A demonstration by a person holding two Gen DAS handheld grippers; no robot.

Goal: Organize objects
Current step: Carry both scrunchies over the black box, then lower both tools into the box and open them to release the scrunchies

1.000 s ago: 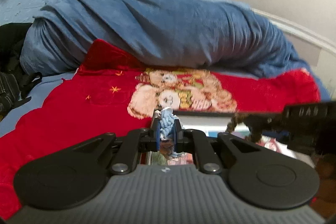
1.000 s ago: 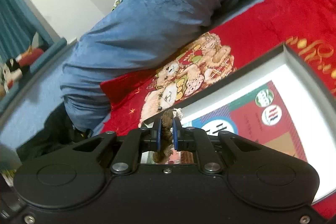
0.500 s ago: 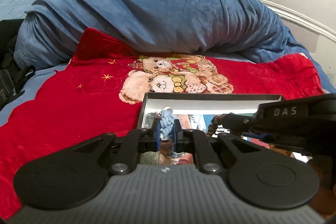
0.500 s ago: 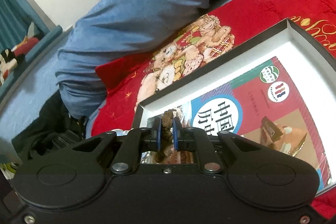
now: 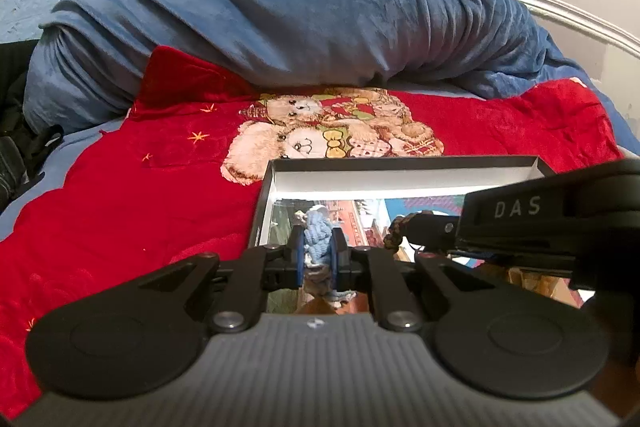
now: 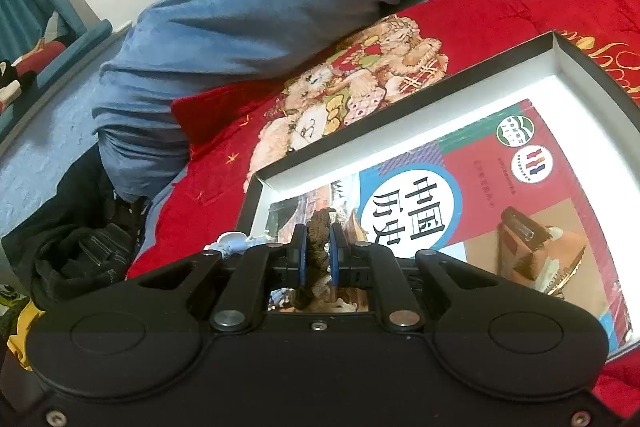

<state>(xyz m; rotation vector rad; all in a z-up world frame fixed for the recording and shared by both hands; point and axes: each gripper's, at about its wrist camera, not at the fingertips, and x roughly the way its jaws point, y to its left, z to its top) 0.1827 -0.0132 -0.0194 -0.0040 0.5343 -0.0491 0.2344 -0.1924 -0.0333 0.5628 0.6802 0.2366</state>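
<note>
My left gripper (image 5: 318, 247) is shut on a light blue knitted piece (image 5: 317, 235) and holds it over the left end of an open black box with white inside walls (image 5: 400, 177). My right gripper (image 6: 318, 247) is shut on a brown knitted piece (image 6: 318, 239) over the same box (image 6: 576, 61). A red and blue textbook (image 6: 480, 195) lies flat in the box. The right gripper's body (image 5: 540, 227) shows at the right of the left wrist view, with the brown piece (image 5: 394, 229) at its tip. The blue piece (image 6: 236, 241) shows just left of the right gripper.
The box sits on a red blanket with a teddy bear print (image 5: 332, 135). A rolled blue duvet (image 5: 300, 27) lies behind it. Dark clothing (image 6: 76, 239) is heaped at the left. A white bed rail (image 5: 568, 15) runs along the wall.
Both grippers have moved forward and down over the box with their knitted pieces still held. More of the box and the book now shows in both views.
</note>
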